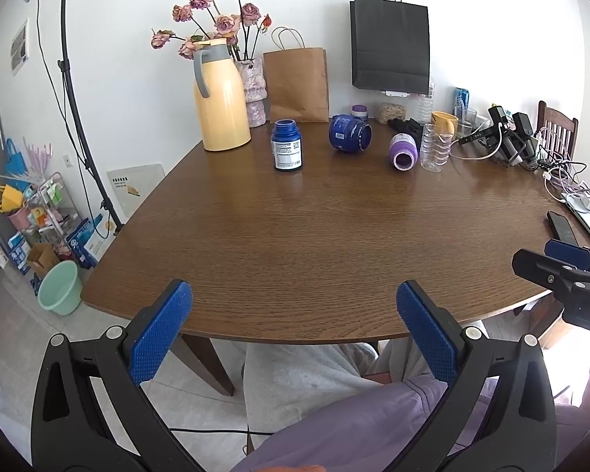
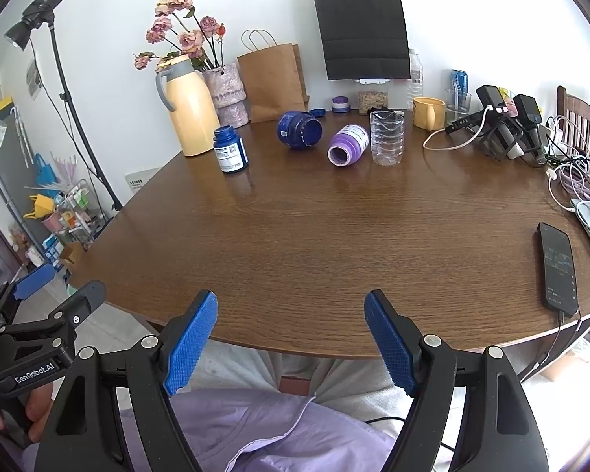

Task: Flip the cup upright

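A dark blue jar (image 1: 349,132) (image 2: 299,129) lies on its side at the far part of the brown table (image 1: 314,236) (image 2: 334,236), mouth open. A purple bottle (image 1: 403,152) (image 2: 348,144) lies on its side to its right. A small blue bottle (image 1: 286,145) (image 2: 230,150) stands upright to the left. A clear ribbed plastic cup (image 1: 434,147) (image 2: 387,137) stands upright beside the purple bottle. My left gripper (image 1: 293,322) and right gripper (image 2: 291,334) are both open and empty, at the table's near edge, far from these.
A yellow thermos jug (image 1: 220,98) (image 2: 190,106), a flower vase (image 1: 251,90), paper bags (image 1: 297,84) and a yellow mug (image 2: 428,112) stand along the back. Chargers and cables (image 2: 503,126) crowd the right. A phone (image 2: 557,267) lies near the right edge.
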A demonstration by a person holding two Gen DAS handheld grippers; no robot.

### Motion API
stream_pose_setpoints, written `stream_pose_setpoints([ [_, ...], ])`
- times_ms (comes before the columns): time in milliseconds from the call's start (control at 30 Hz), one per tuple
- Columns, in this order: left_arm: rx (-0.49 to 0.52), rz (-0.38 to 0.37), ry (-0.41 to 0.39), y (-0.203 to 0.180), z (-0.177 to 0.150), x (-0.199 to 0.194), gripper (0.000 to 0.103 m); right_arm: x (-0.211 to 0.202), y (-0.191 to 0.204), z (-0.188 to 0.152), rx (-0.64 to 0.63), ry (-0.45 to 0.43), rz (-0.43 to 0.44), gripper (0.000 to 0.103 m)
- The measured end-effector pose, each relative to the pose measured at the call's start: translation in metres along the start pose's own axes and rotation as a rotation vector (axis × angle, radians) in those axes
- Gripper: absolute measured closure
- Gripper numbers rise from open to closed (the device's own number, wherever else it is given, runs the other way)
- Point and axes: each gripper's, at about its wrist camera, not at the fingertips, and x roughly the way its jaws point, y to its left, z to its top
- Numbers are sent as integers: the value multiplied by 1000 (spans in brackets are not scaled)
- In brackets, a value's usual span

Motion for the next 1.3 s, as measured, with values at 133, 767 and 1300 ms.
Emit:
stream_pose_setpoints([
  [133,-1,-1,3,0,0,1,0,0,0,0,-3,1,0,22],
  [767,-2,7,3,2,0,1,0,0,-2,0,-3,3,1,22],
  [1300,-1,6,6,2,0,1,0,2,-2,0,0,11,0,22],
])
